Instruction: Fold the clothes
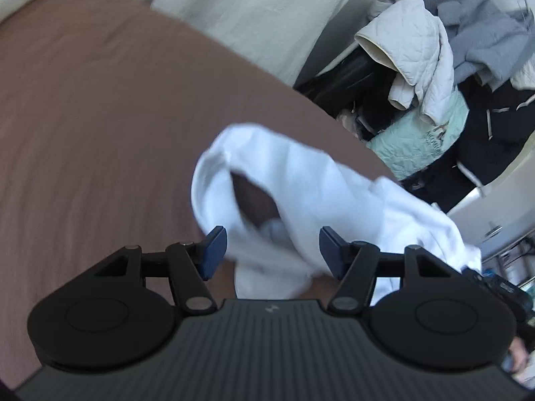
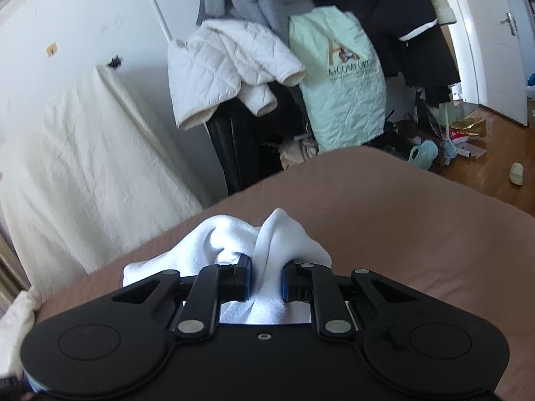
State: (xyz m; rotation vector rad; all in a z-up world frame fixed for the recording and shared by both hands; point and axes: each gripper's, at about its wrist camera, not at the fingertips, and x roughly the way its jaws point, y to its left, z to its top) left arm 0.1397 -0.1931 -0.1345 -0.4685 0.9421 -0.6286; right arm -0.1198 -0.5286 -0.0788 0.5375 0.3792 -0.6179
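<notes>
A crumpled white garment [image 1: 301, 173] lies on the brown bed sheet [image 1: 100, 100], blurred in the left wrist view. My left gripper [image 1: 272, 250] hovers over its near end with the blue pads [image 1: 214, 250] wide apart. Cloth shows between them but neither pad presses on it. In the right wrist view the same white garment [image 2: 230, 234] bunches up in a ridge on the brown sheet [image 2: 401, 217]. My right gripper [image 2: 266, 277] is shut on a fold of it, which runs back between the fingers.
Past the bed's edge a clothes rack carries a white quilted jacket [image 2: 217, 63], a mint bag [image 2: 341, 80], and grey and dark clothes. A cream sheet [image 2: 83, 150] hangs on the left. Clutter lies on the wooden floor [image 2: 485, 153] near a white door [image 2: 495, 33].
</notes>
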